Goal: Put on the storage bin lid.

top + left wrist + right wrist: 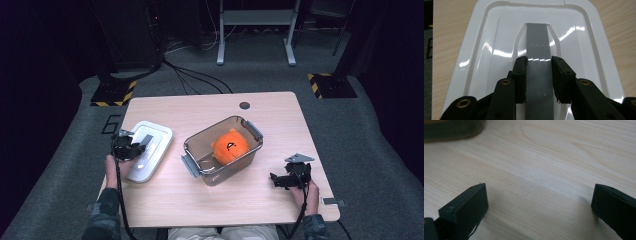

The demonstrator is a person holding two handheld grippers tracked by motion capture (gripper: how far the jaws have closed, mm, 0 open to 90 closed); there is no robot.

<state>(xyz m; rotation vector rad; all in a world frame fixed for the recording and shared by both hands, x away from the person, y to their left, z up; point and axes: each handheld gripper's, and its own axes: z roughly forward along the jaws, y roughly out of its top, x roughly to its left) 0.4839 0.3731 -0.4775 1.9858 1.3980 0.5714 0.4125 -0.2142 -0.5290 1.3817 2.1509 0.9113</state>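
Left gripper (pixel 539 66) is clamped on the grey strap handle (pixel 537 45) of the white lid (pixel 486 50), one black pad pressed against each long edge of the strap, which runs on ahead past the fingertips up the middle of the lid. The lid lies flat on the wooden table (pixel 280 107), its glossy rim spreading out on both sides of the fingers (nice bright reflections on it). Over on the other side, the right gripper (pixel 539 202) rests low over bare tabletop, fingers spread wide with nothing between them. Beyond its fingertips, off to one side, sits the clear container (pixel 222 150) with grey latches, and an orange plush toy (pixel 230 146) lies inside it, well apart from the lid.
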